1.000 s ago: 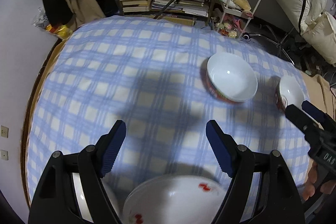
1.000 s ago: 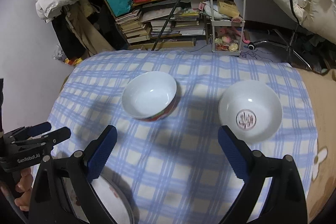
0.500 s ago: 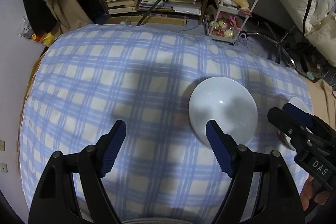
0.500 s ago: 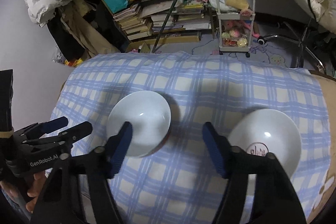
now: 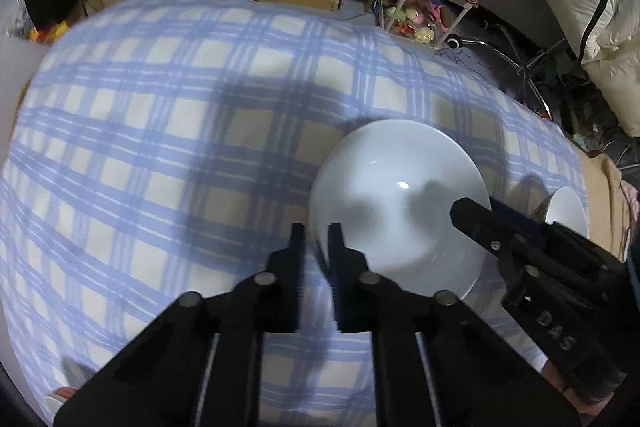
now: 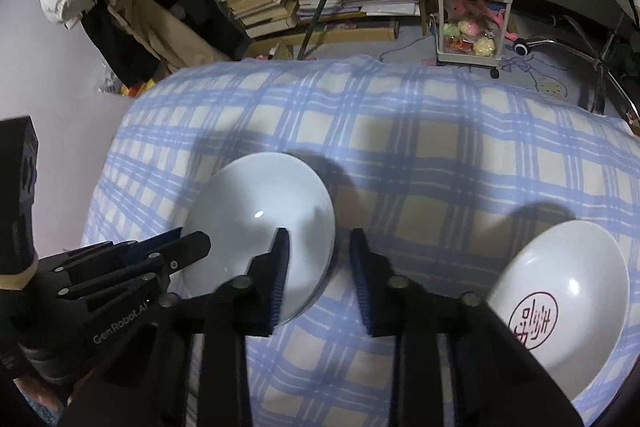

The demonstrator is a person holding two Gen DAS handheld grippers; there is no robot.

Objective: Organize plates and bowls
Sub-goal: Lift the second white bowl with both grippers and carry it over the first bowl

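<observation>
- The left claw [image 5: 318, 241] has just been closing, and its two fingers now pinch the near-left rim of the plain white bowl [image 5: 400, 203].
- The right claw [image 6: 318, 247] has also just been closing; its fingers straddle the same bowl's right rim [image 6: 260, 223], one inside and one outside. I cannot tell whether they press on it yet.
- The plain white bowl sits on the blue checked cloth [image 6: 400, 131].
- A second bowl with a red stamp [image 6: 560, 291] lies to its right, well apart, on the same cloth.
</observation>
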